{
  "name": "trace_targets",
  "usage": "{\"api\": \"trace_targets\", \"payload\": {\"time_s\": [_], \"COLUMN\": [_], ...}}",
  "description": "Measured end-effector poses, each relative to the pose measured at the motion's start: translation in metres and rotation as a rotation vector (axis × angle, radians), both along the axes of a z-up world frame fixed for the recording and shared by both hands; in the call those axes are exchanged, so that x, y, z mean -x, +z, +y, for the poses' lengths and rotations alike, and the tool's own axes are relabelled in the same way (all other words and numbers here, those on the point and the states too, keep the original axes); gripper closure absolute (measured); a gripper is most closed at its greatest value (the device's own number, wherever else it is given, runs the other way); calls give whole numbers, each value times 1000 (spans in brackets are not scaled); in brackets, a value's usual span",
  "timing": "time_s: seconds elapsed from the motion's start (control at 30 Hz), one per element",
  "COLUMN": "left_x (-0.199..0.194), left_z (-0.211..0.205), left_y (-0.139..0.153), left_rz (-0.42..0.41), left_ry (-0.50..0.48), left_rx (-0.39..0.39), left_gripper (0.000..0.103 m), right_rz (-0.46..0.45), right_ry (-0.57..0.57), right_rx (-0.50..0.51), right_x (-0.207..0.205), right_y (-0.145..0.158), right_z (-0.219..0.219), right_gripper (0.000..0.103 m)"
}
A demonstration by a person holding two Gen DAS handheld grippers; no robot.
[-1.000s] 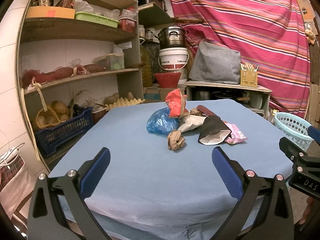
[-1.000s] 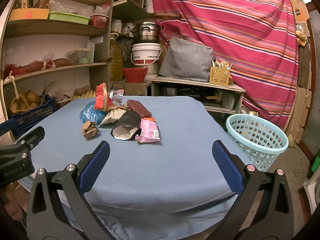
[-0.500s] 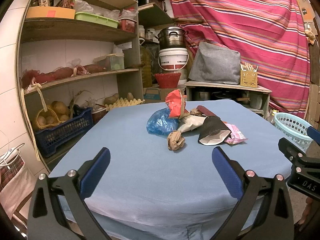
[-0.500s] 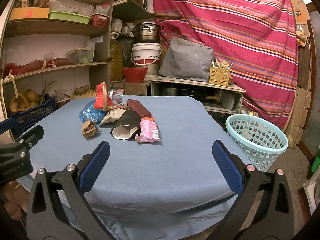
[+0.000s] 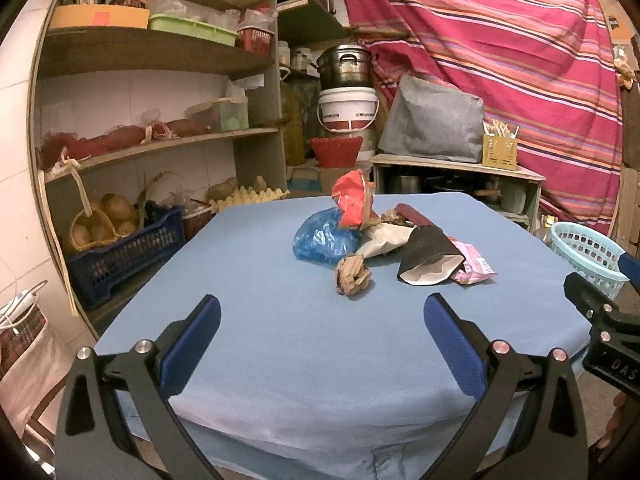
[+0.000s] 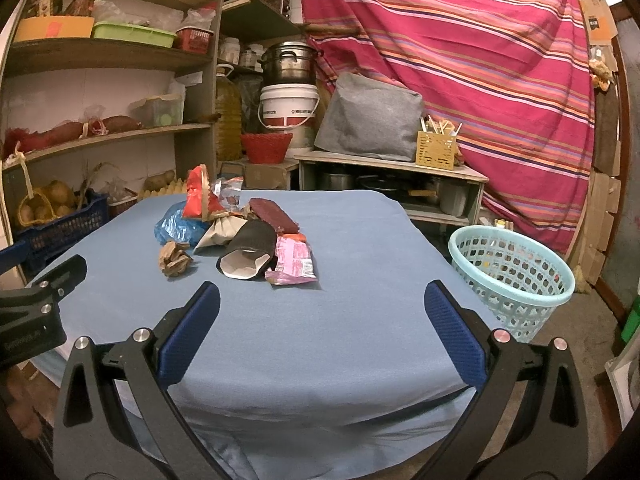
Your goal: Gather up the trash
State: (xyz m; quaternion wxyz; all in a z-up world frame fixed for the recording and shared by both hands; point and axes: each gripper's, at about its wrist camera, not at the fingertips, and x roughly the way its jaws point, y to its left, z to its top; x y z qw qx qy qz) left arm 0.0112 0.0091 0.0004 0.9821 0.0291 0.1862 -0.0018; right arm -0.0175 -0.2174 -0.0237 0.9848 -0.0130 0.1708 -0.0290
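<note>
Right beside counter (image 6: 360, 340) edge, basket (image 6: 510, 280) looks nearly empty; trash pile (image 6: 240, 236) mid-counter; both hand-held grippers, left hand-held gripper (image 5: 322, 320) and right hand-held gripper (image 6: 322, 320), spread, near edge bare.

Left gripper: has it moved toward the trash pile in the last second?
No. The left gripper sits where it was: the crumpled brown paper keeps the same place between its open fingers.

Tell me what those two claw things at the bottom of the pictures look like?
Each is a hand-held tool. The left tool and the right tool look alike: two black angular plastic arms with triangular cut-outs and silver round bolts, each tipped with a long blue textured pad. The body of one carries white lettering, too partial to read. No cables or sleeves show.
</note>
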Motion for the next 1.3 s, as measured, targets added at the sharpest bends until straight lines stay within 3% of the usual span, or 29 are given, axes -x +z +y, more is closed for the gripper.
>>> {"api": "trace_targets", "payload": {"time_s": [0.2, 0.33, 0.5, 0.73, 0.97, 1.13, 1.3], "left_x": [-24, -45, -85, -154, -203, -218, -214], "left_z": [-1, 2, 7, 14, 23, 26, 9], "left_y": [14, 36, 63, 77, 56, 29, 7], "left_rz": [26, -1, -27, 37, 104, 211, 277], "left_ry": [45, 59, 53, 45, 101, 92, 40], "left_rx": [-14, -24, -1, 46, 51, 76, 52], "left_gripper": [4, 4, 4, 4, 4, 4, 4], "right_rz": [14, 8, 16, 87, 237, 296, 305], "right_ry": [1, 7, 19, 25, 20, 31, 21], "right_rx": [-12, -9, -25, -31, -56, -9, 10], "right_x": [-16, -31, -65, -134, -203, -214, -214], "right_y": [14, 29, 49, 59, 32, 4, 1], "right_z": [-4, -5, -9, -14, -15, -11, -20], "right_gripper": [4, 4, 4, 4, 4, 4, 4]}}
